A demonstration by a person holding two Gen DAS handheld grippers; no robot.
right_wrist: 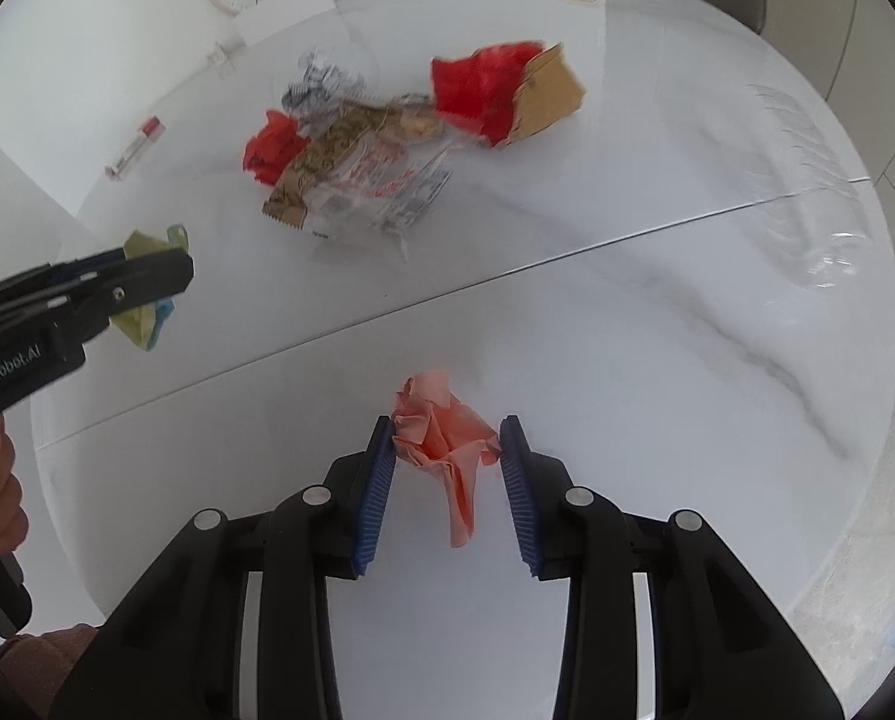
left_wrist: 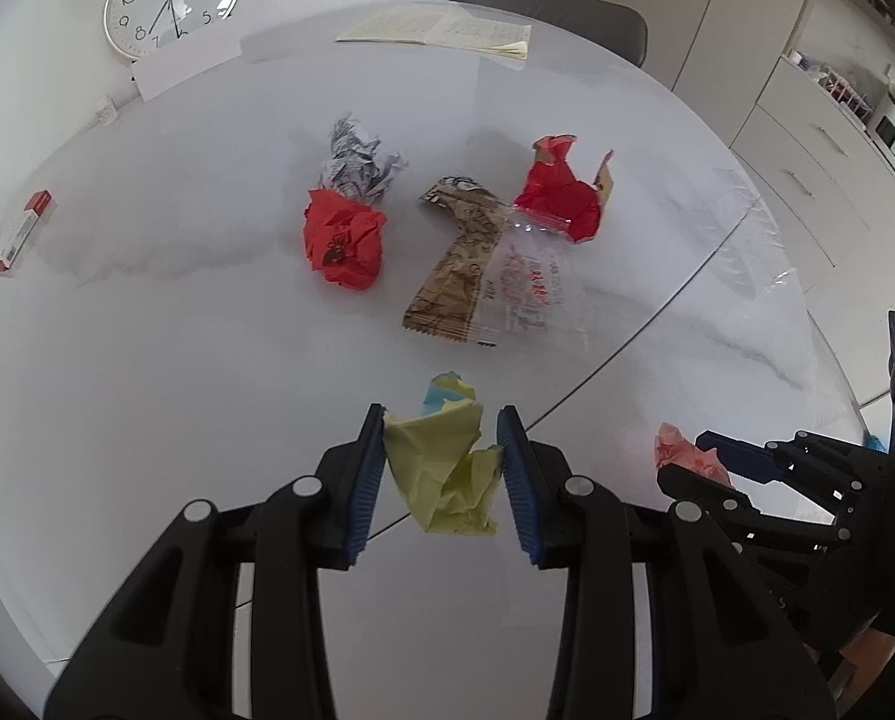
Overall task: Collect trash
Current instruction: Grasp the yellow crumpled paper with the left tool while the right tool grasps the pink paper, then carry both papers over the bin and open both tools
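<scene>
Yellow crumpled paper (left_wrist: 447, 468) being pinched in the left gripper (left_wrist: 441, 468), hanging above the white table (left_wrist: 147, 390). Pink crumpled paper (right_wrist: 447, 438) being pinched in the right gripper (right_wrist: 447, 456), right of the yellow paper, near that table's front edge.

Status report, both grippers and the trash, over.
Left gripper shut on yellow paper wad. Right gripper shut on pink paper wad. Nothing blocking.

White marbled table (left_wrist: 147, 360) with red paper ball (left_wrist: 344, 240), printed wrapper (left_wrist: 477, 276), small red box (left_wrist: 21, 231).
</scene>
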